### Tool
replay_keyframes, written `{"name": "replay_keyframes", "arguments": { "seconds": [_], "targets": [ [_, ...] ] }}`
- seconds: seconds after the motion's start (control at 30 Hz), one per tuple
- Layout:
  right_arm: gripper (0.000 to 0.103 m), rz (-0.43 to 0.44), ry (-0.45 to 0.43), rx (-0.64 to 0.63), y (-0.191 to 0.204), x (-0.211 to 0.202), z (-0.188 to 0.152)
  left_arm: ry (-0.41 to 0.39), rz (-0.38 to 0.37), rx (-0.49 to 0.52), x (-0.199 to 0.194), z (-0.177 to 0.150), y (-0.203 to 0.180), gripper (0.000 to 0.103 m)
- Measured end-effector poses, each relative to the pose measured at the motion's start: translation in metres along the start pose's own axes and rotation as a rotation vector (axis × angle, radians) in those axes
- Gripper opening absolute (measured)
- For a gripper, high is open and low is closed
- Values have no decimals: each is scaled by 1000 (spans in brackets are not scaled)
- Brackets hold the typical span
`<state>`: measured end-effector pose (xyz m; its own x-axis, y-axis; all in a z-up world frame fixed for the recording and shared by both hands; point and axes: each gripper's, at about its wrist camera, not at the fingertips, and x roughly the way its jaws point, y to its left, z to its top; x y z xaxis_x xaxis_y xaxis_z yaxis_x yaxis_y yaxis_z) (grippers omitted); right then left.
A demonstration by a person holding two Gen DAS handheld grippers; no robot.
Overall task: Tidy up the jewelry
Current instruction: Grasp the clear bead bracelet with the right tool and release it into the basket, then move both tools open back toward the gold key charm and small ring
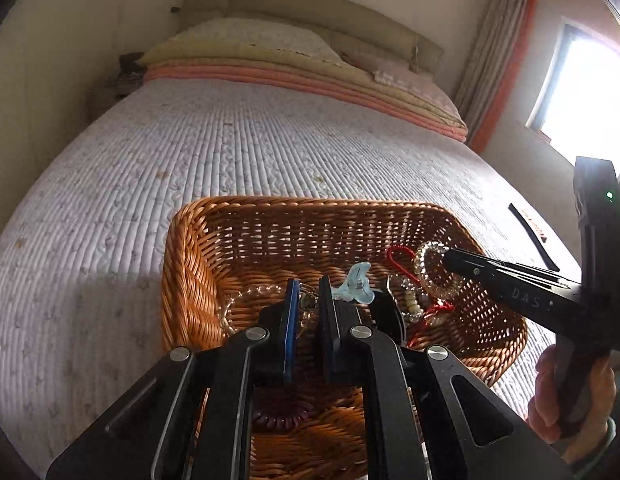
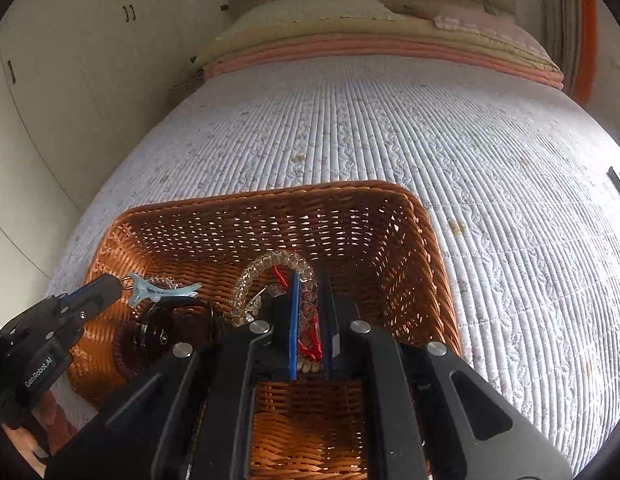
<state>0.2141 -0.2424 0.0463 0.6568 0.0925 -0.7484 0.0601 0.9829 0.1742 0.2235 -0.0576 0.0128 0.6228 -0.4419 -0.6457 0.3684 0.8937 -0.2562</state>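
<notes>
A brown wicker basket [image 1: 181,264] [image 2: 426,240] sits on the bed and holds jewelry. My left gripper [image 1: 309,284] is inside it, fingers close together on the metal end of a light blue hair clip [image 1: 356,284] [image 2: 157,290]. My right gripper [image 2: 310,280] [image 1: 450,258] is shut on a clear bead bracelet [image 2: 269,266] [image 1: 430,252] with a red cord [image 2: 310,344] [image 1: 398,258], held above the basket floor. A dark purple coil hair tie [image 1: 279,414] and a black clip [image 2: 177,320] lie in the basket.
The basket rests on a white quilted bedspread [image 1: 189,152] [image 2: 430,140]. Folded blankets and pillows [image 1: 301,68] lie at the head of the bed. A black strip [image 1: 530,236] lies on the bed at the right. A bright window [image 1: 582,92] is at the right.
</notes>
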Motion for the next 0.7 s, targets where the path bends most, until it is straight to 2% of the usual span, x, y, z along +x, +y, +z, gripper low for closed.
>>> {"name": "replay_keyframes", "arguments": {
  "seconds": [0.2, 0.27, 0.3, 0.37, 0.43, 0.6, 0.7],
  "targets": [
    [8, 9, 34, 24, -7, 13, -5, 22, 0, 6, 4, -2, -4, 11],
    [8, 21, 45, 32, -8, 15, -6, 26, -1, 7, 2, -4, -5, 23],
    [8, 31, 48, 37, -9, 13, -6, 23, -6, 8, -1, -5, -6, 26],
    [15, 44, 50, 43, -11, 9, -8, 16, -18, 6, -11, -7, -7, 45],
    [33, 66, 37, 52, -15, -5, -11, -38, -33, -9, -32, -9, -9, 45],
    [35, 100, -59, 19, -12, -65, -27, -150, -119, -18, -92, -14, -17, 47],
    [35, 102, -110, -21, -8, -107, -49, -195, -153, -9, -125, -23, -28, 47]
  ]
}}
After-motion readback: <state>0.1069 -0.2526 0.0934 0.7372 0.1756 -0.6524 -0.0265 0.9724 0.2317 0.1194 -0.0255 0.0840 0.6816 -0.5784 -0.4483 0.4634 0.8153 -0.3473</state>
